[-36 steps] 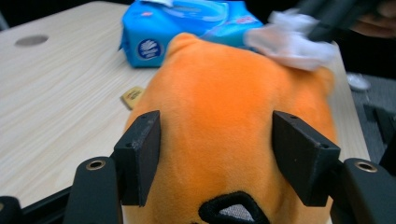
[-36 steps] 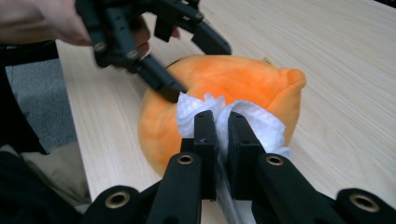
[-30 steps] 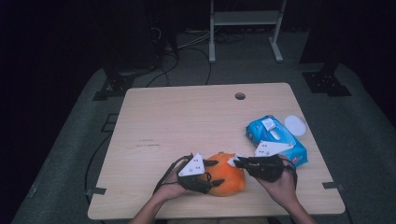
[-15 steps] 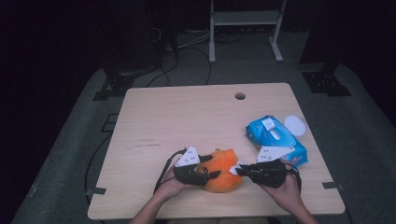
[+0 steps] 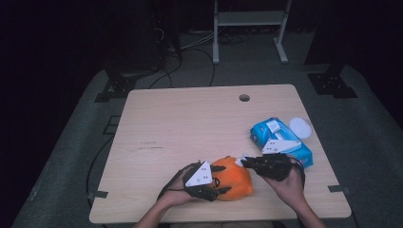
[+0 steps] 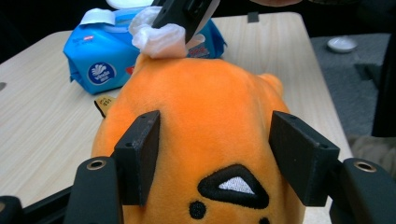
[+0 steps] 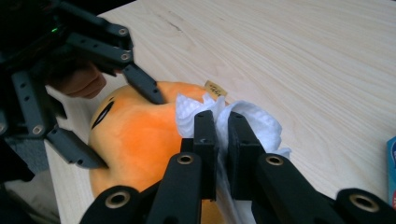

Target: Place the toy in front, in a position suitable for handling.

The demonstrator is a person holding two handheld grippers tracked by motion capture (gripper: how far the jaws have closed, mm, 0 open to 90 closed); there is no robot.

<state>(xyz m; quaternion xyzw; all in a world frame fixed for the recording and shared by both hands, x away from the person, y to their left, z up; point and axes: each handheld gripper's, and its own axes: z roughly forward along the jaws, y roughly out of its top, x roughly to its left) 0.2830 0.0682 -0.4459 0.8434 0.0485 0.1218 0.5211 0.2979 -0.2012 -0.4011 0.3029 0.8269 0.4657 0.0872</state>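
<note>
Left gripper view: round orange plush toy (image 6: 205,140) between left tool's (image 6: 224,154) pads, right tool (image 7: 222,135) pinching white wipe (image 7: 252,119).

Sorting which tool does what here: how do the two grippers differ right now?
The left gripper spans the orange plush toy with jaws set wide; the right gripper is pinched nearly closed on a white wipe. The left steadies the toy; the right presses the wipe on it. Both have black jaws.
</note>
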